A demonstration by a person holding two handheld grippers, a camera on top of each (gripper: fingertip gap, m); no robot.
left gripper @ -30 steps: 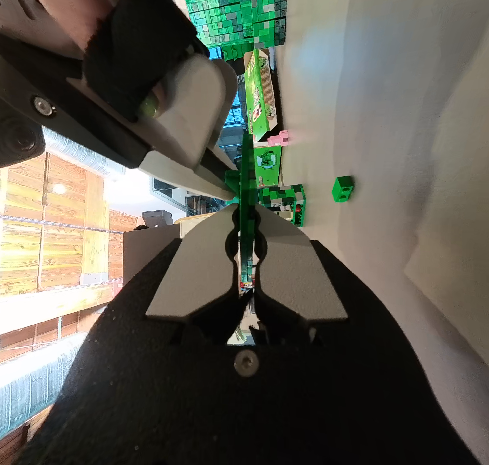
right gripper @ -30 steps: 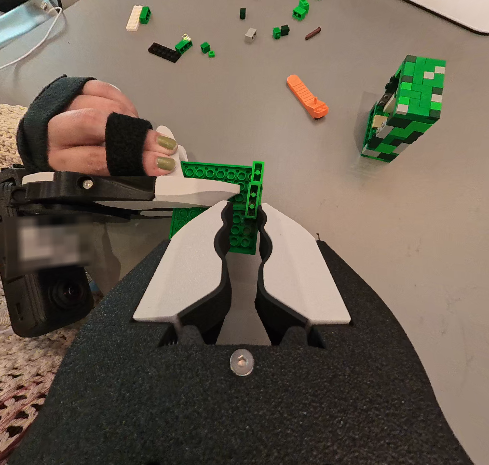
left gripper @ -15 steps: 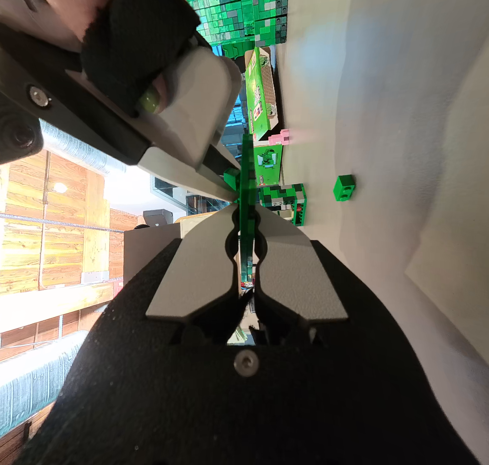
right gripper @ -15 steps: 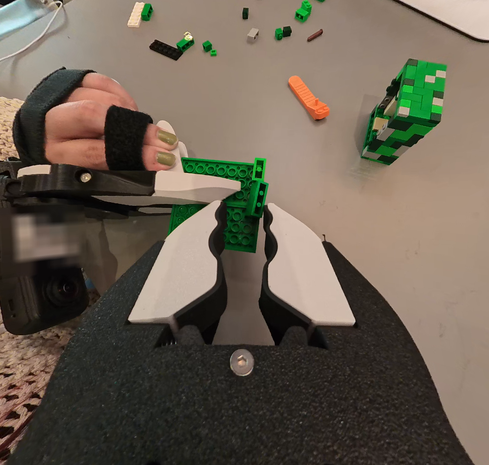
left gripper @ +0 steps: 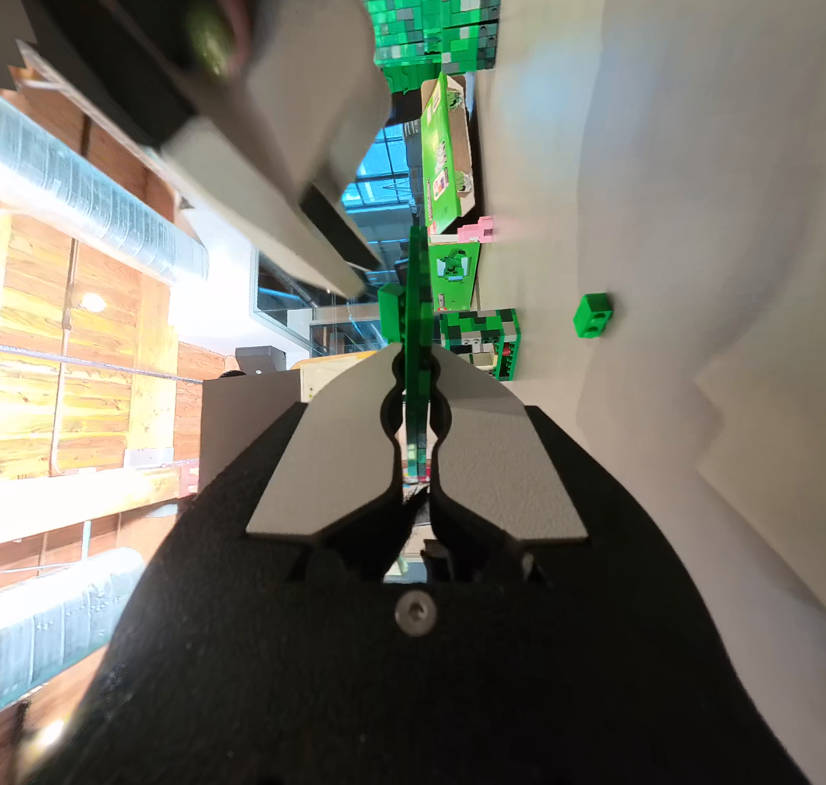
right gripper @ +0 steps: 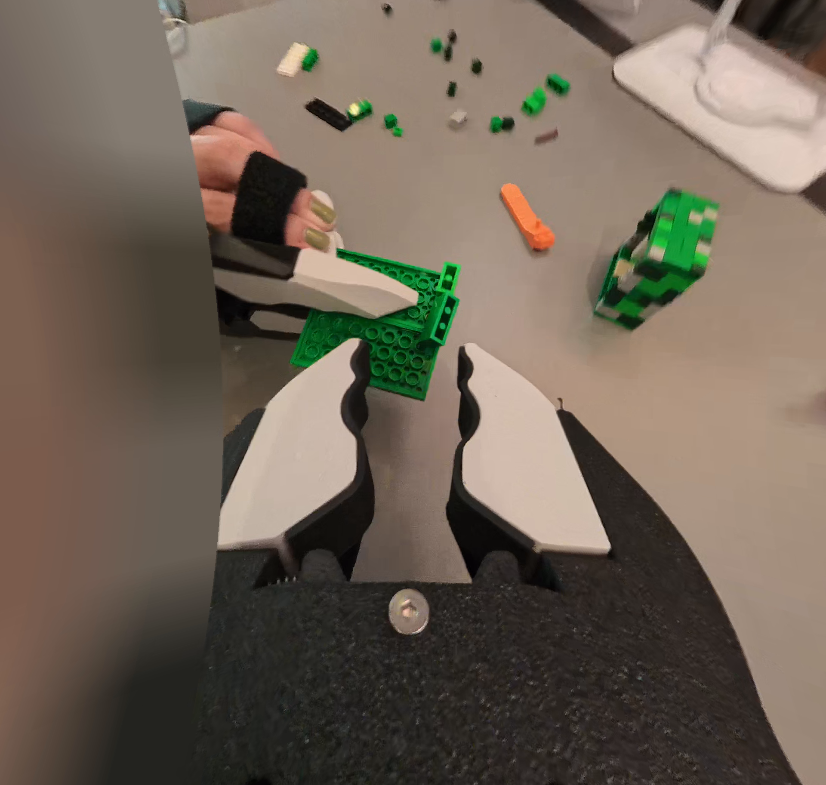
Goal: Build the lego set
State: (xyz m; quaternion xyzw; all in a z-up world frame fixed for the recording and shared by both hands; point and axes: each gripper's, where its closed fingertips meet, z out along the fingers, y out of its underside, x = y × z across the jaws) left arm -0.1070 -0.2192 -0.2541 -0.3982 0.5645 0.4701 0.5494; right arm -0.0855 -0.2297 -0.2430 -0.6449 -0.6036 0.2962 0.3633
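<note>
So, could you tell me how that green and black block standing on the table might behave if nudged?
The green and black block stands tall on a small footprint and looks tilted, so it would probably tip rather than slide. Built from many small bricks, it may shed pieces if it falls on the table.

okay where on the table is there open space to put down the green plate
The grey table lies bare just past the right gripper, between the held green plate, the orange tool and the green block build. Farther back, the loose bricks crowd the surface, and the white base fills the far right.
</note>
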